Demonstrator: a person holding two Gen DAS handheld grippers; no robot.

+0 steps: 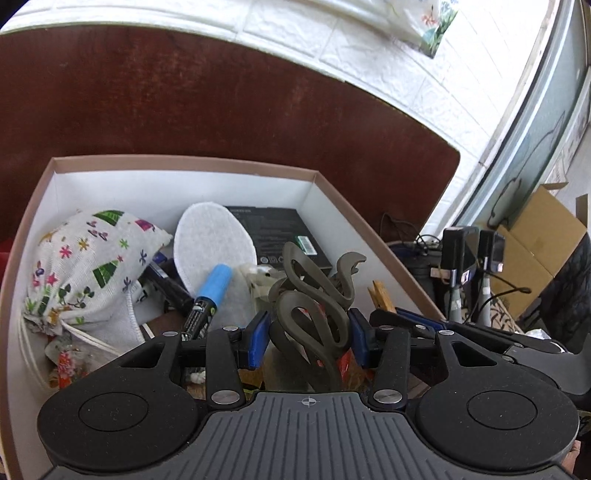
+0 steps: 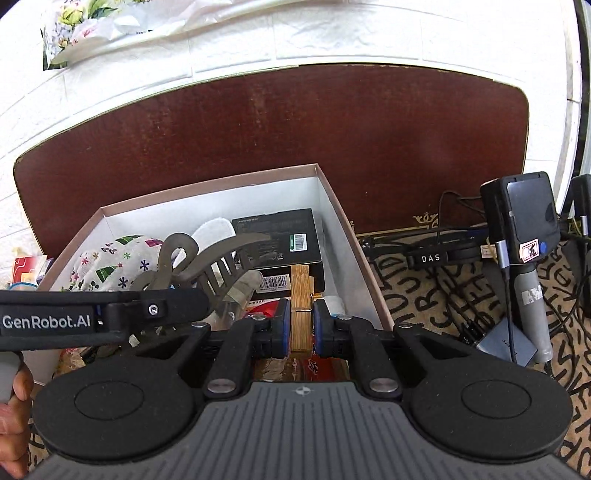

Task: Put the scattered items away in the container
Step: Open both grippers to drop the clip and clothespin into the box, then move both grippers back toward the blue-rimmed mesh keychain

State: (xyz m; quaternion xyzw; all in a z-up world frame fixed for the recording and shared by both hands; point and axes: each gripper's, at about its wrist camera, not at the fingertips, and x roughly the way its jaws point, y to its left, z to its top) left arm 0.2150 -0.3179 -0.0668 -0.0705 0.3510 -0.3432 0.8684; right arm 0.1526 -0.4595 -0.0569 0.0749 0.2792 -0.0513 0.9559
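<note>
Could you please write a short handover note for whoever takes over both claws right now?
Left claw: shut on the grey hair clip, held over the box.
Right claw: shut on the wooden clothespin, also over the box.
Done: the patterned pouch, white pad, blue-capped marker and black carton are in the box.
Left: release the clip and the clothespin into the box. Whether more items lie outside it cannot be told from these views.

Bright daylight from the far right window, white brick wall washed out; strong fisheye bending at edges, corners dark; focus sharp
</note>
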